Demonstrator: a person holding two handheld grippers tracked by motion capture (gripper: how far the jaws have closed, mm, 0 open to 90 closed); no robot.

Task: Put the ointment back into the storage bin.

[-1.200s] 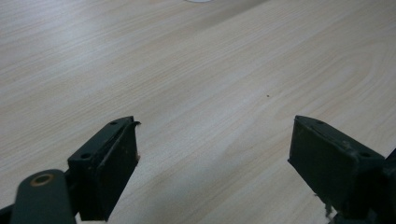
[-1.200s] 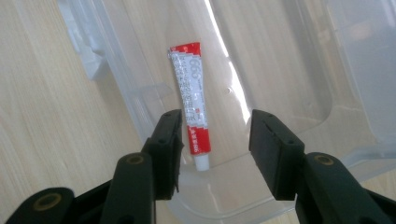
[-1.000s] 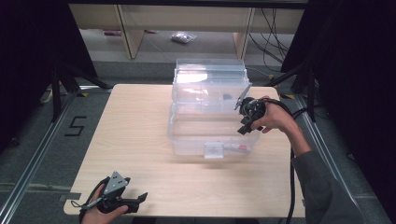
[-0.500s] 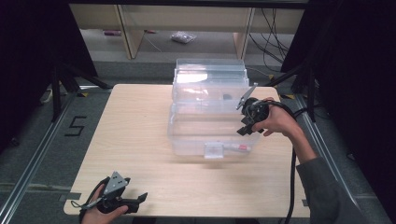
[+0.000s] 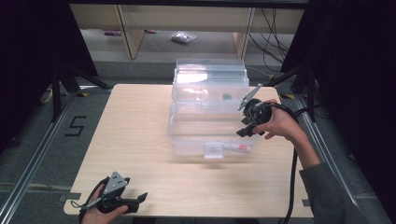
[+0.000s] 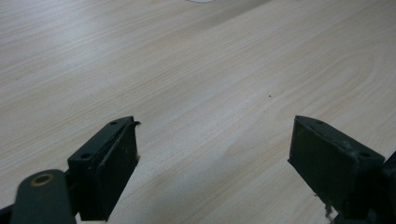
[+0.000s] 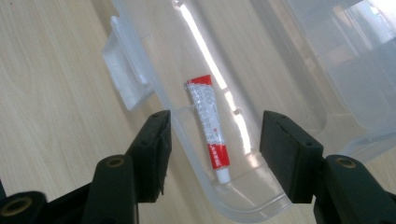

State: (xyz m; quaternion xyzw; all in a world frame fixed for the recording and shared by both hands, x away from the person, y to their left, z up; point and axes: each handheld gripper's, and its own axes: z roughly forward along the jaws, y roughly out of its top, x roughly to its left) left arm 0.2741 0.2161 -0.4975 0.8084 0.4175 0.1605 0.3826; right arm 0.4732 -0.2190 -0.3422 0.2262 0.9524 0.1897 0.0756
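- Red-and-white tube (image 7: 209, 127) lying flat in the front corner of the clear plastic bin (image 5: 187, 135), close along its wall; likely to skid or wedge against that wall if pinched off-centre.
- Right gripper (image 7: 212, 149) hovering above, jaws spread, empty; could catch the bin rim descending.
- Left gripper (image 5: 122, 201) idle at the desk (image 5: 135, 140) edge, jaws spread; no bracing should the bin shift.

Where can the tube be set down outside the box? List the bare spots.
Free: the wide strip of table left of the clear box, and the front strip between the box and the left gripper. Crowded: the right edge, where the right gripper hangs over the tube.
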